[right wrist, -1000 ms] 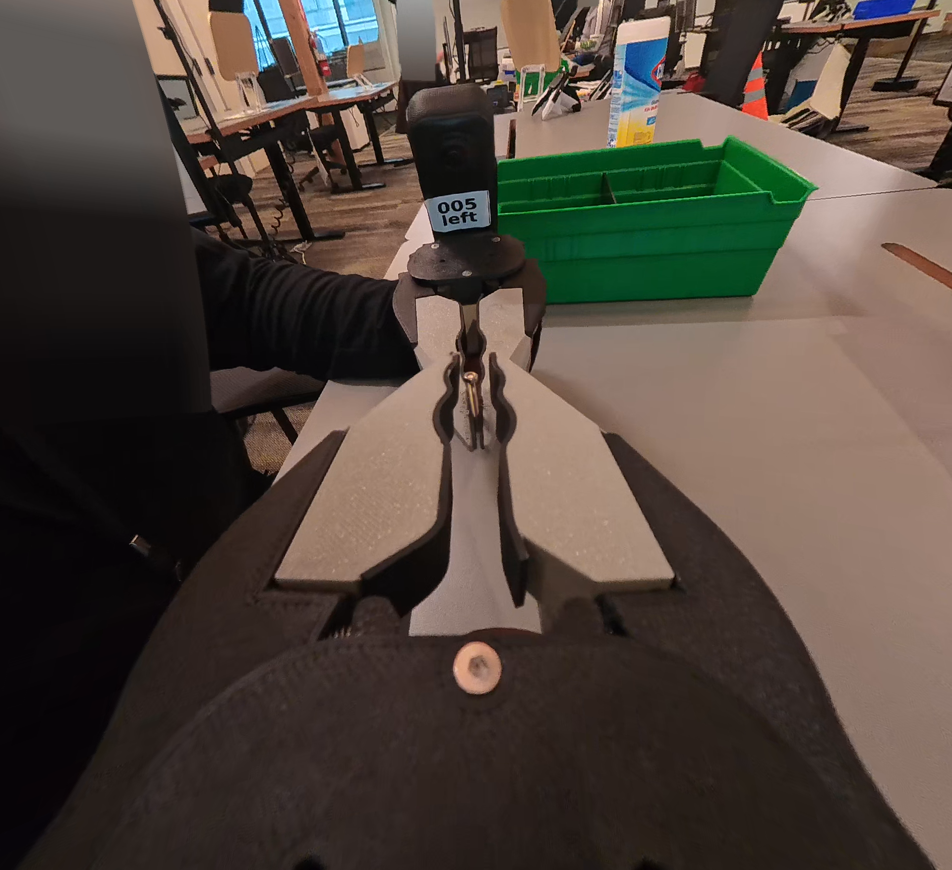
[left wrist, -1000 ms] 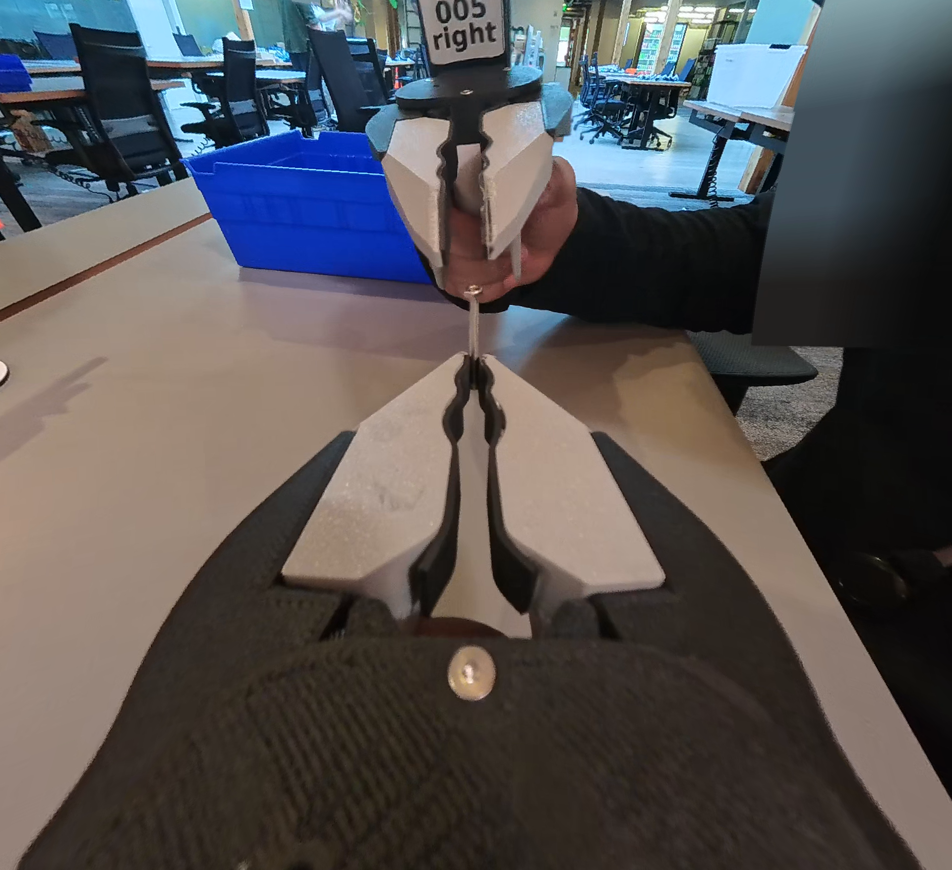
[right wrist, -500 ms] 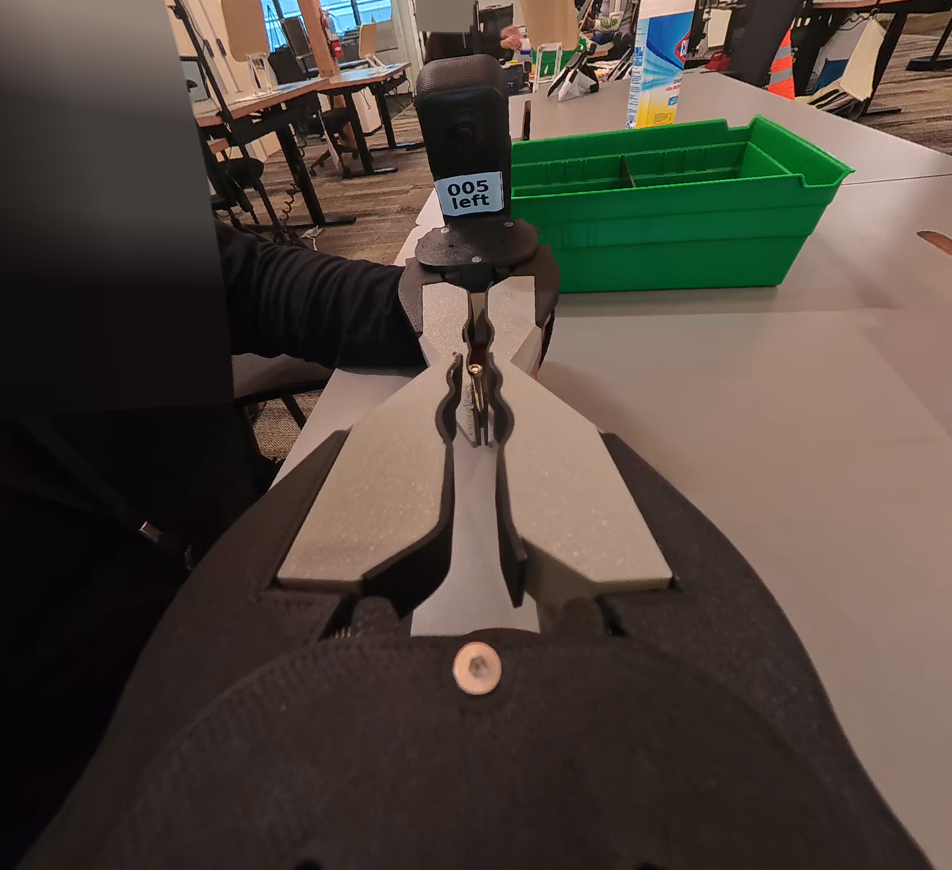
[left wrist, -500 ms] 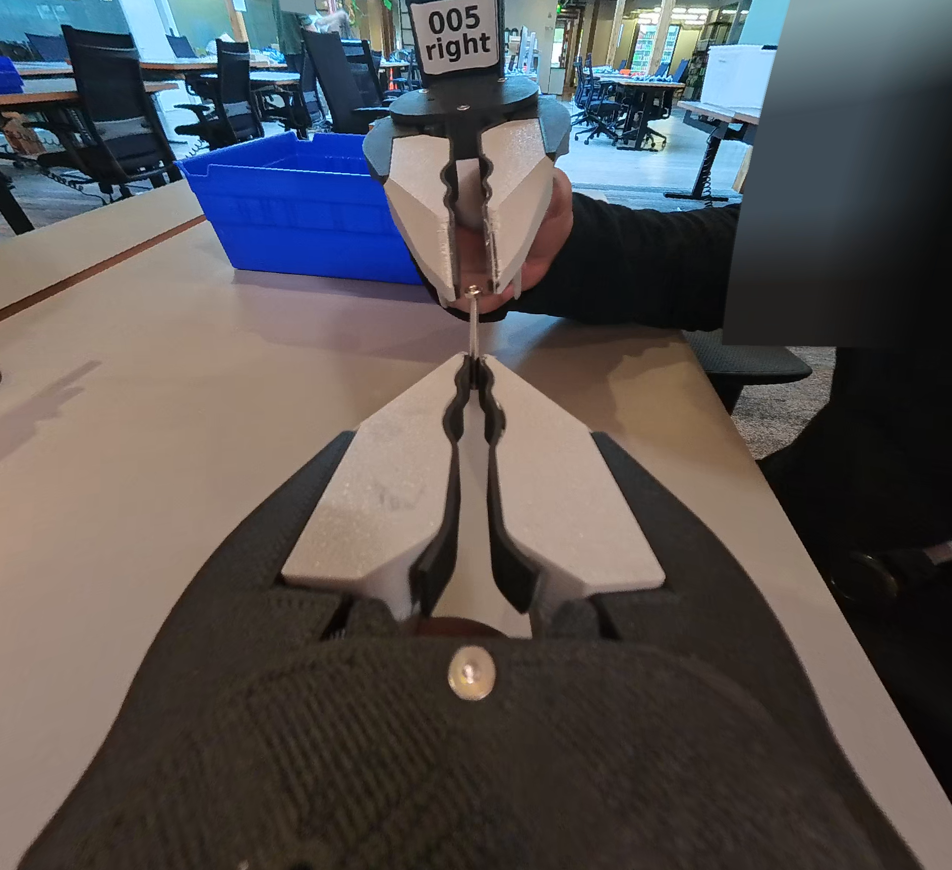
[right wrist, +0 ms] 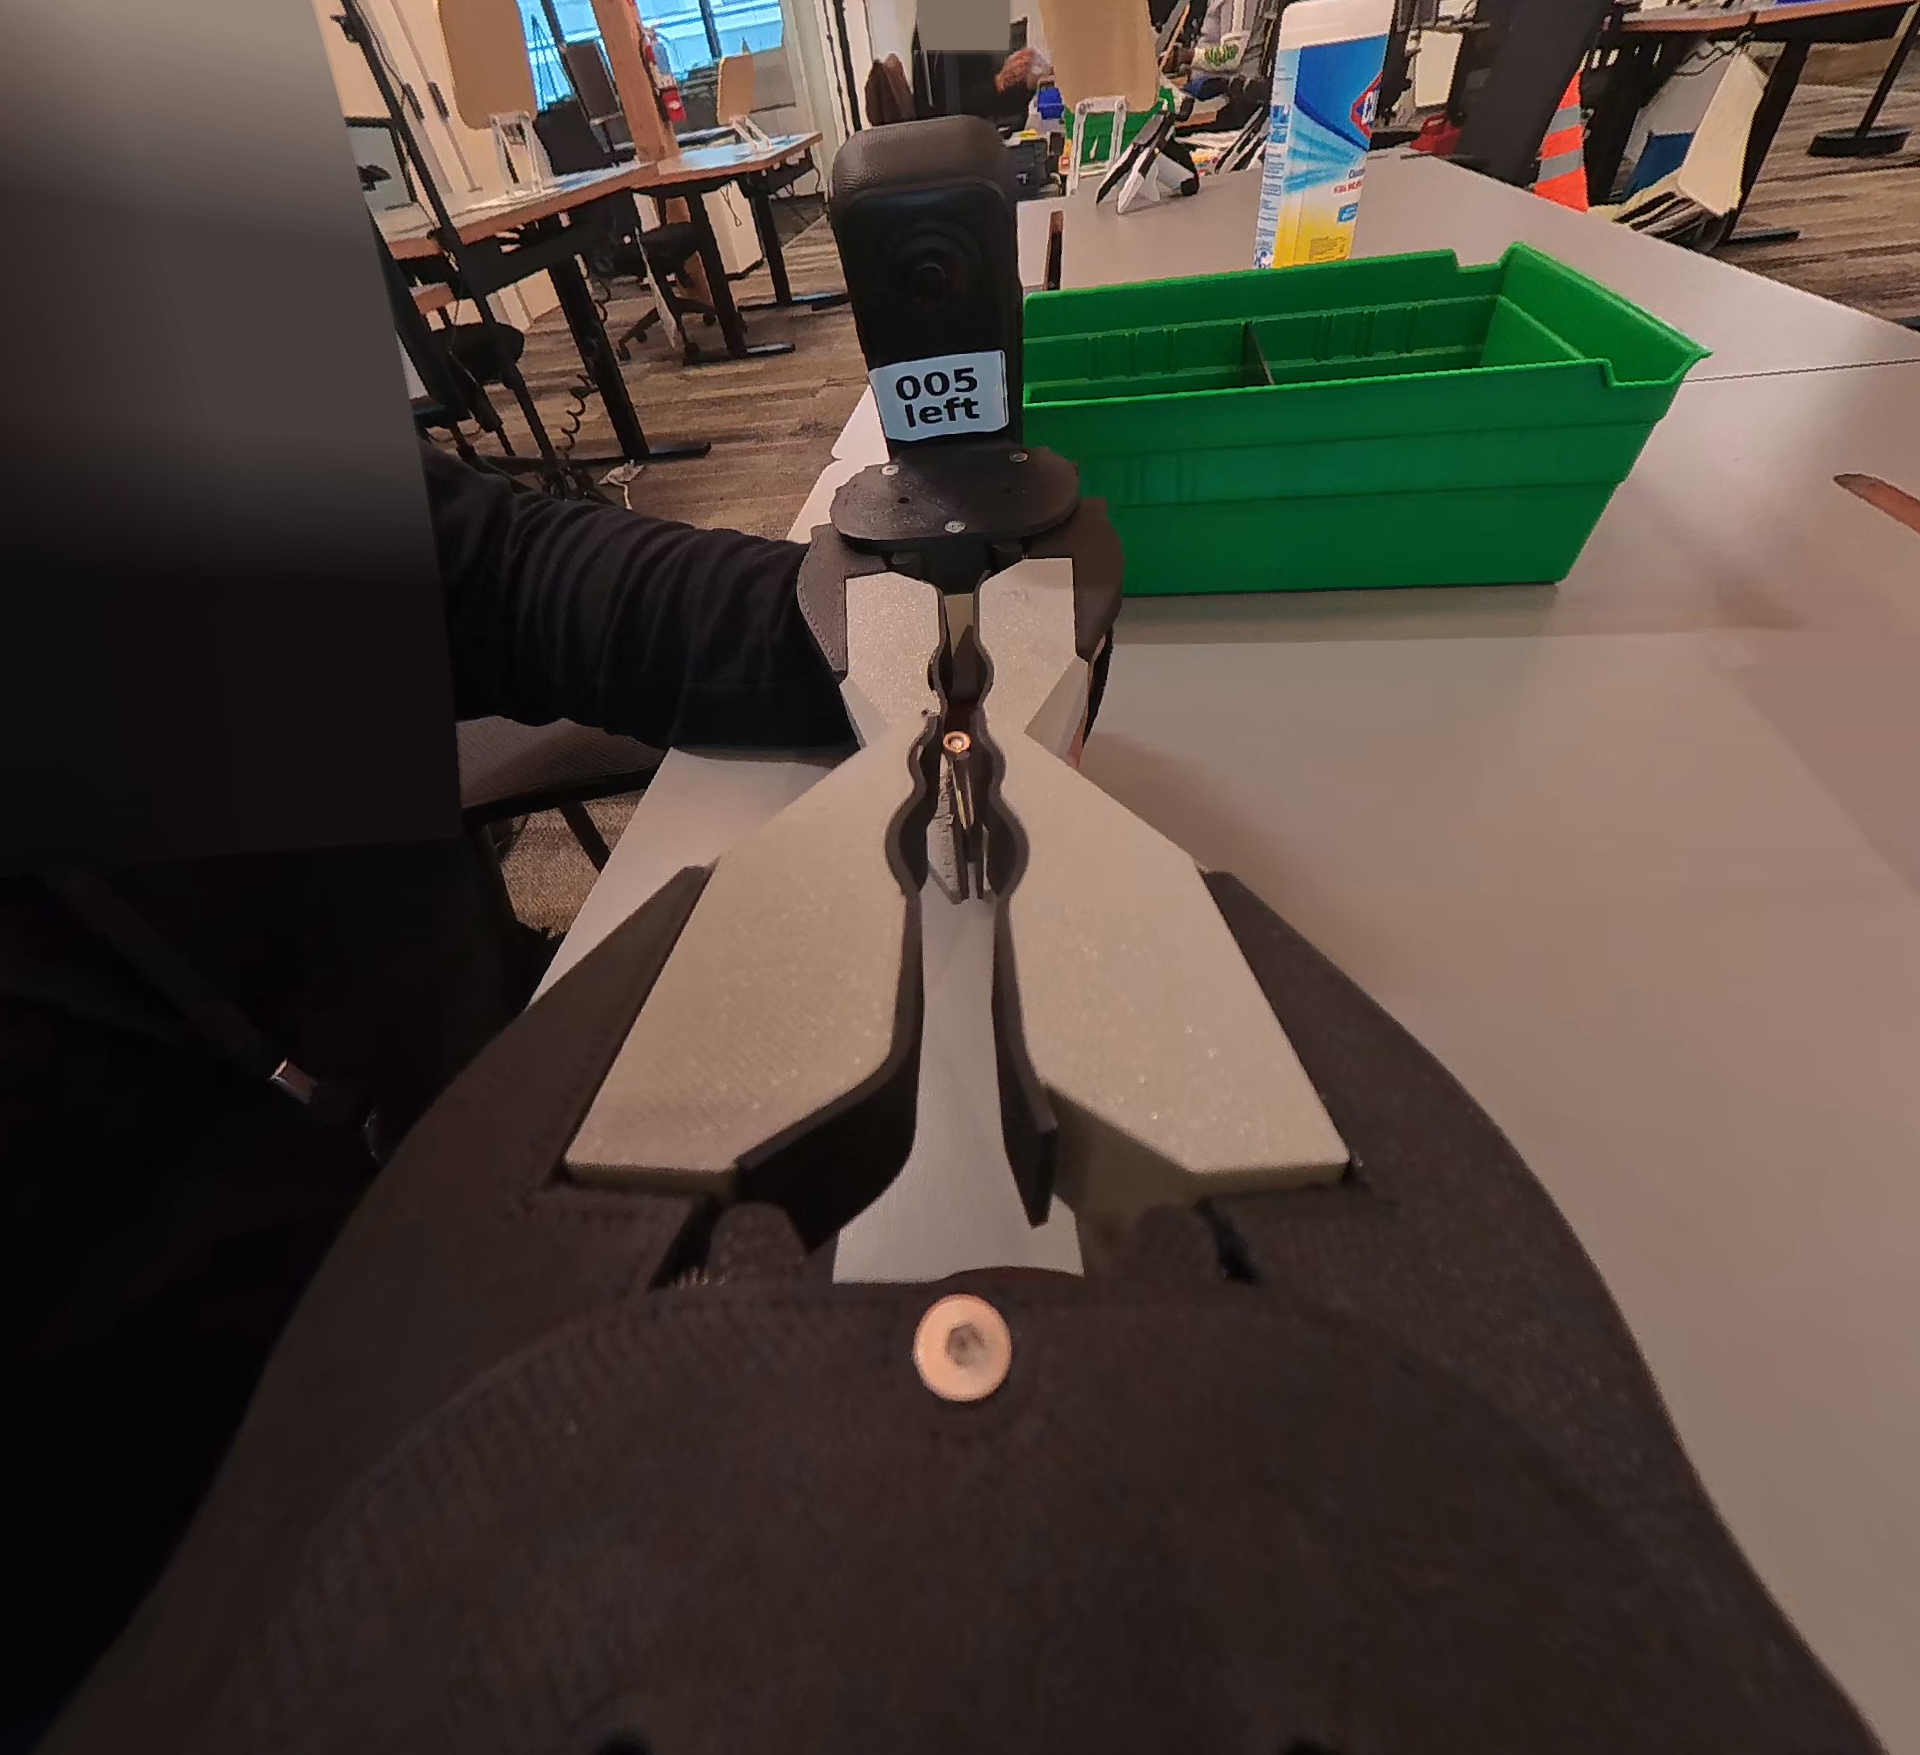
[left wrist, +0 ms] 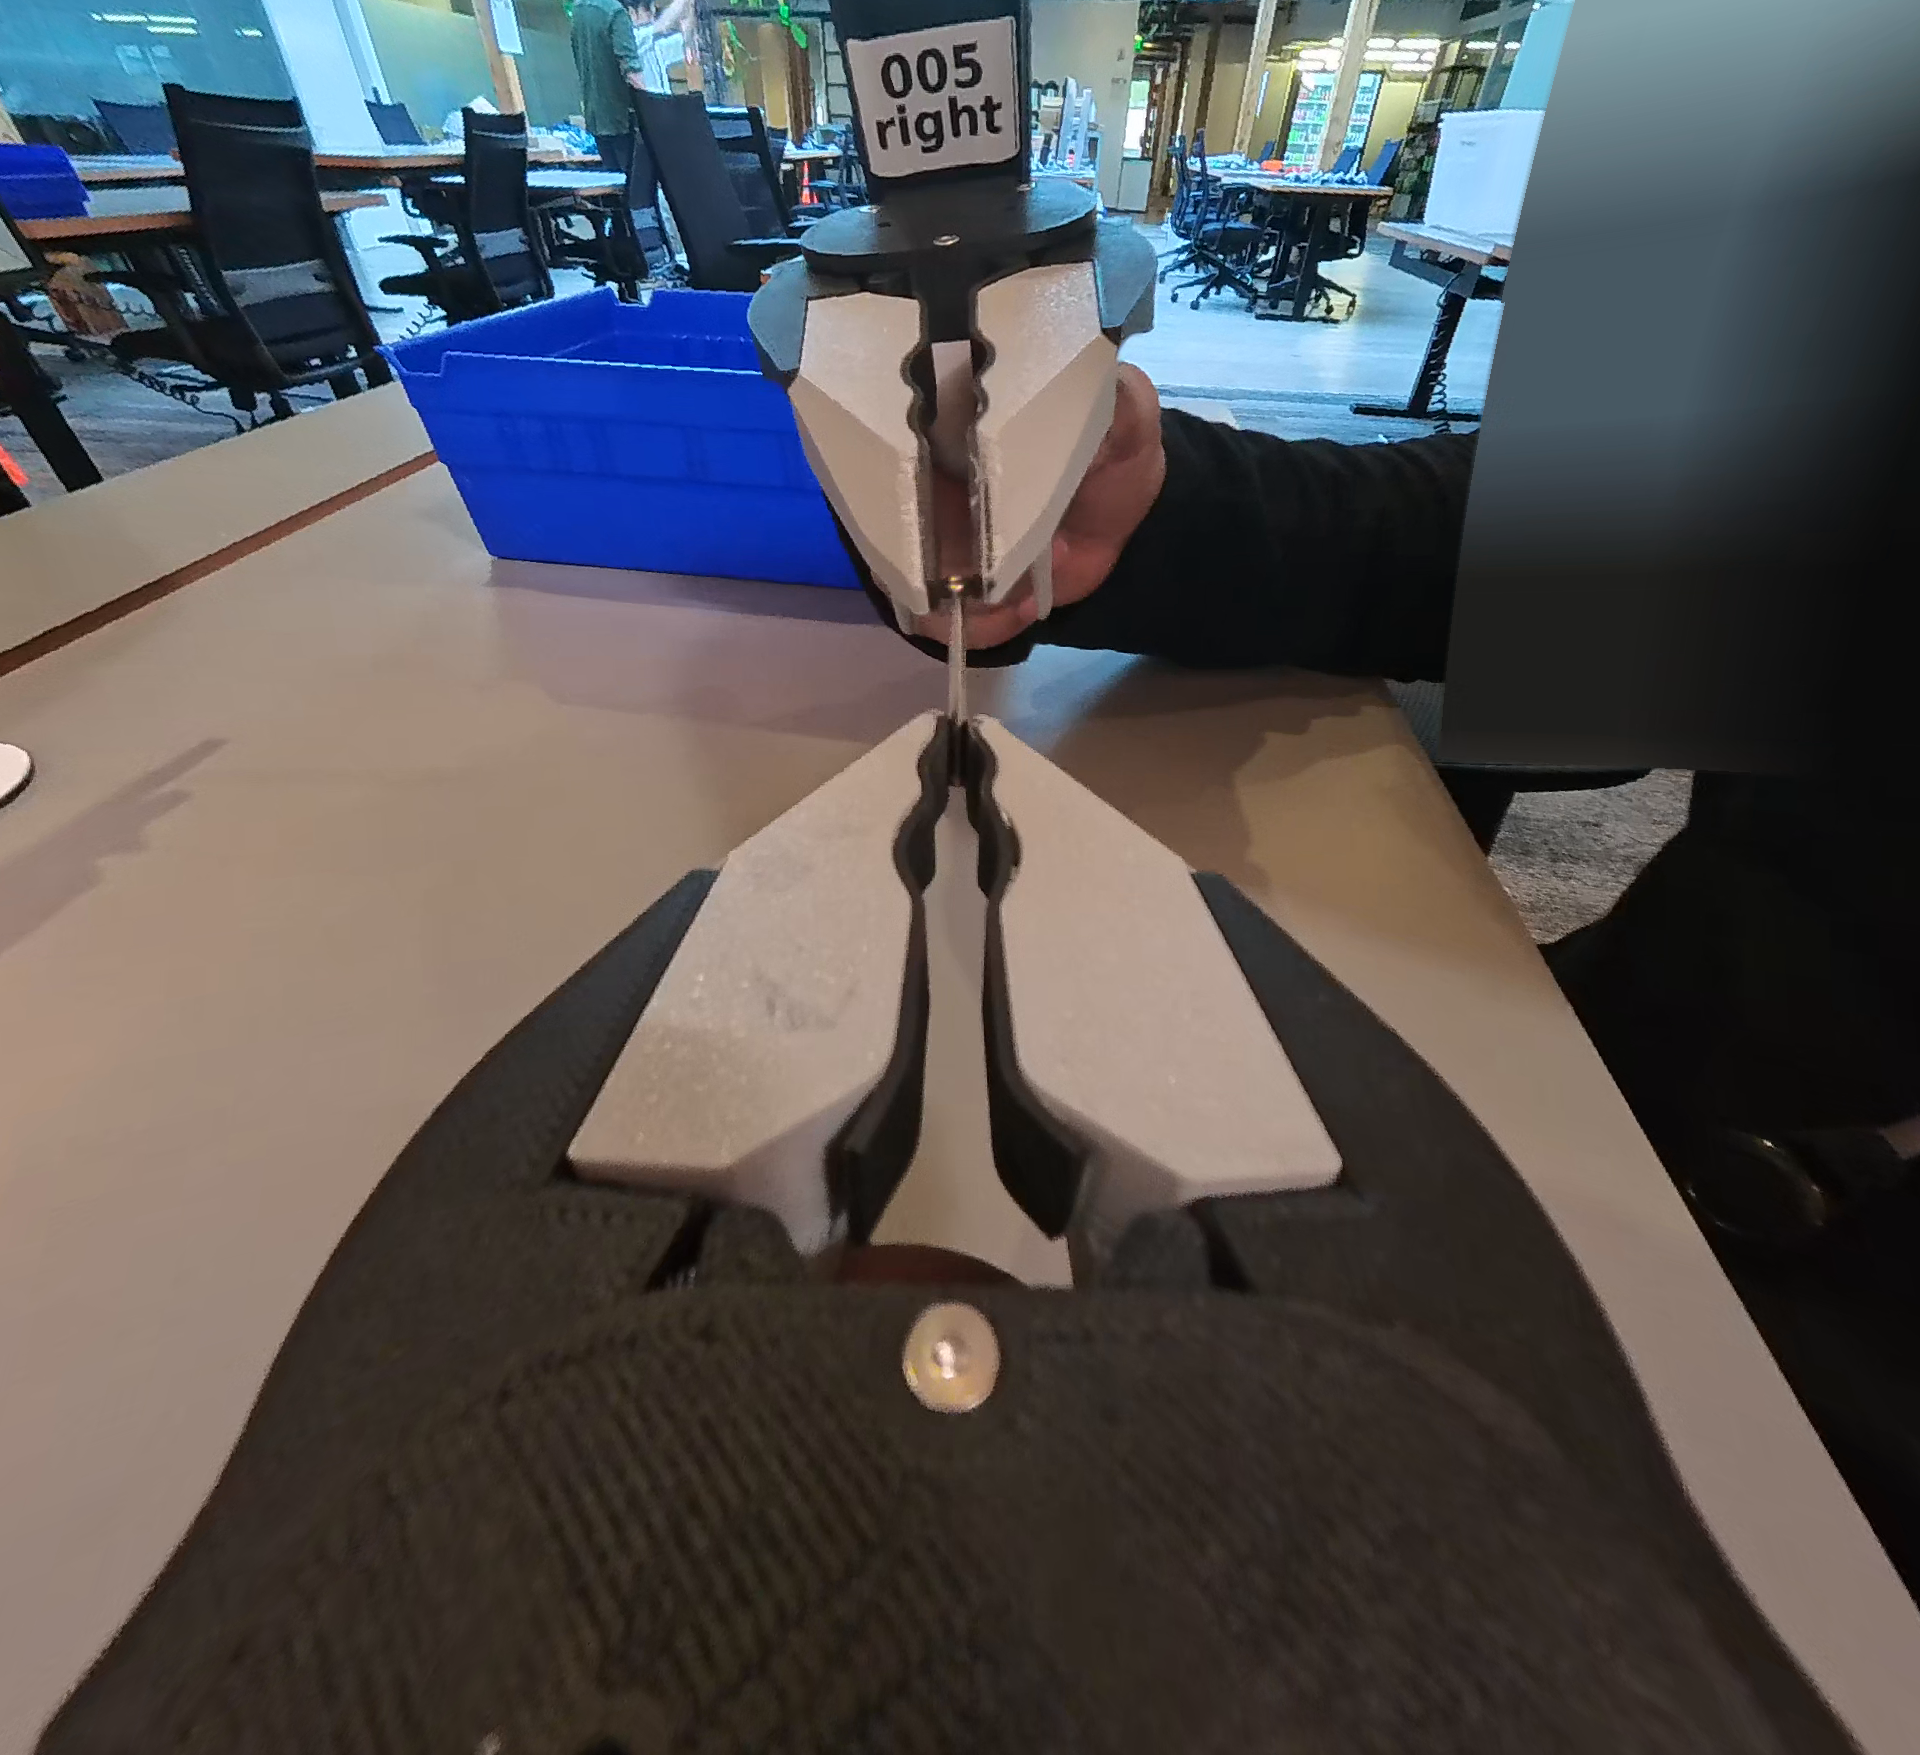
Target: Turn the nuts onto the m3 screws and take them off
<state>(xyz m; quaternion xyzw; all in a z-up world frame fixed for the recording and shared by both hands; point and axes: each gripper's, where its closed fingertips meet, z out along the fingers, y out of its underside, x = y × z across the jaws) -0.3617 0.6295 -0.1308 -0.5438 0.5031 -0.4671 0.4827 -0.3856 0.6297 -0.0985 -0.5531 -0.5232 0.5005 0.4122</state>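
In the left wrist view my left gripper (left wrist: 954,731) is shut on a thin silver m3 screw (left wrist: 957,661) that sticks out forward from its tips. My right gripper (left wrist: 956,593) faces it tip to tip, held in a hand, and is shut on a small nut (left wrist: 957,582) at the screw's far end. In the right wrist view my right gripper (right wrist: 956,751) pinches the nut (right wrist: 956,743) at its tips, with the left gripper (right wrist: 964,703) right behind it. Both are held above the grey table (left wrist: 416,822).
A blue bin (left wrist: 613,448) stands on the table behind the right gripper. A green divided bin (right wrist: 1351,458) stands behind the left gripper, with a wipes canister (right wrist: 1314,136) beyond it. The table's edge (left wrist: 1507,926) and the person's body are close by. Left and right tips are no more than a few centimetres apart.
The right gripper has rolled a little about the screw's line, from slightly tilted to upright, still pinching the nut. The left gripper still holds the screw.
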